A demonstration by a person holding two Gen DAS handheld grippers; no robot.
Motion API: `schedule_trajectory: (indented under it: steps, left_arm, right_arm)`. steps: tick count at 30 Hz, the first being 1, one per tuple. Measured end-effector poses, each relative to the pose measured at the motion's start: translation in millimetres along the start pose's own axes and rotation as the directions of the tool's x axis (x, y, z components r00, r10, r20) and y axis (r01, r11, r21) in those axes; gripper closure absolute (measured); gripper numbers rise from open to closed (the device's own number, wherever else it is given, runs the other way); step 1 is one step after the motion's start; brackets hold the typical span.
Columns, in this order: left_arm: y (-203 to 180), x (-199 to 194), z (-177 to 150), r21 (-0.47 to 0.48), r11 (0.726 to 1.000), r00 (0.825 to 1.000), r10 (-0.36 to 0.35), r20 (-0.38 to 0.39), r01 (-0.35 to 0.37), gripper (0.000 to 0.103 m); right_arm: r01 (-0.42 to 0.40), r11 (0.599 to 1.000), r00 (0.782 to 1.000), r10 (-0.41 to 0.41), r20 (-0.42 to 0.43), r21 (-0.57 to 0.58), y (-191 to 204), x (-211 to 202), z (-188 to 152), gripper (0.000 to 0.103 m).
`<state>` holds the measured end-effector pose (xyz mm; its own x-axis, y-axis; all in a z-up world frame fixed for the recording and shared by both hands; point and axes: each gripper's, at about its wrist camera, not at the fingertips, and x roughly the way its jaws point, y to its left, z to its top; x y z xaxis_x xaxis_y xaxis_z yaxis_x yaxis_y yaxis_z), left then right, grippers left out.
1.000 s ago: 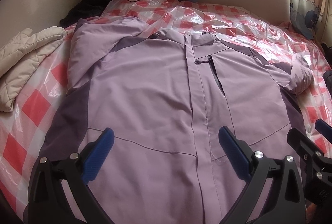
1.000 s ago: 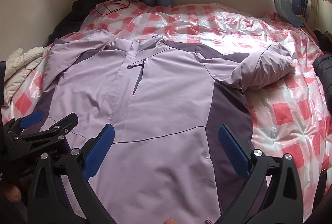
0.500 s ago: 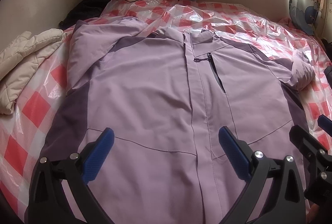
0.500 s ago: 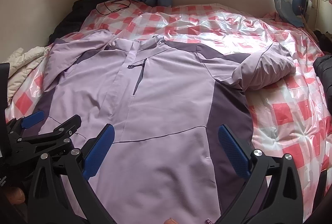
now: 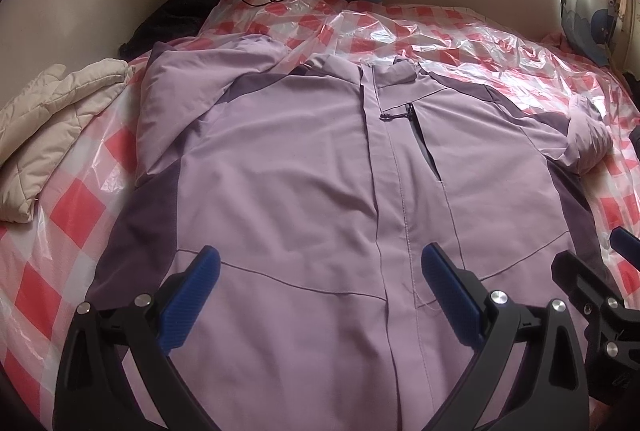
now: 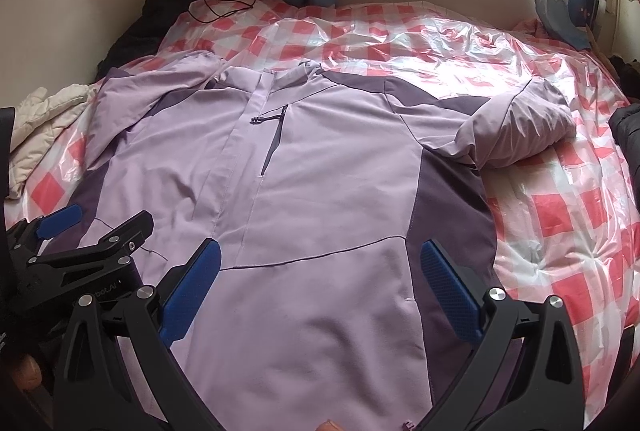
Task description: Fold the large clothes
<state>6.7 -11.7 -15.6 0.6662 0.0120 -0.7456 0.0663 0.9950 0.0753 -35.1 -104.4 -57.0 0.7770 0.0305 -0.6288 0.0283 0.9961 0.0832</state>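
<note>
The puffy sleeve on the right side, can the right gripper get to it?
Probably yes. The right gripper is open over the jacket, and nothing lies between it and the sleeve.

The lilac jacket (image 5: 304,167) is smooth, matt woven cloth with darker purple panels and fine stitched seams. Under it lies a glossy, crinkled clear plastic sheet (image 6: 432,47) over red-checked bedding. A cream quilted blanket (image 5: 52,119) looks soft and puffy. The left gripper (image 5: 320,295) and right gripper (image 6: 320,291) are matt black plastic (bright metal screw heads) with ribbed blue pads (image 6: 448,291).
</note>
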Motion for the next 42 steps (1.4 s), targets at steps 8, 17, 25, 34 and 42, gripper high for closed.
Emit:
schedule_trajectory:
  steps: [8, 17, 25, 34, 42]
  left_arm:
    - [1.9, 1.5, 0.0, 0.006, 1.0, 1.0, 0.002, -0.005, -0.002, 0.007]
    - [0.2, 0.9, -0.3, 0.005, 1.0, 1.0, 0.002, -0.005, -0.002, 0.007]
    - [-0.6, 0.7, -0.6, 0.005, 1.0, 1.0, 0.0, -0.006, 0.0, 0.007]
    - [-7.2, 1.8, -3.0, 0.011, 1.0, 1.0, -0.002, -0.009, 0.002, 0.007]
    - [-8.7, 3.2, -4.5, 0.009, 1.0, 1.0, -0.01, -0.014, 0.011, 0.007]
  right_arm:
    - [-0.001, 1.0, 1.0, 0.001, -0.001, 0.0, 0.3, 0.1, -0.2, 0.006]
    - [0.0, 1.0, 1.0, 0.0, 0.0, 0.001, -0.1, 0.3, -0.3, 0.006]
    - [0.0, 1.0, 1.0, 0.0, 0.001, 0.002, -1.2, 0.1, 0.0, 0.006]
    - [0.005, 1.0, 1.0, -0.005, -0.003, 0.025, -10.4, 1.4, 0.3, 0.006]
    - [0.013, 0.999, 1.0, -0.012, -0.01, 0.037, -16.8, 3.6, 1.6, 0.006]
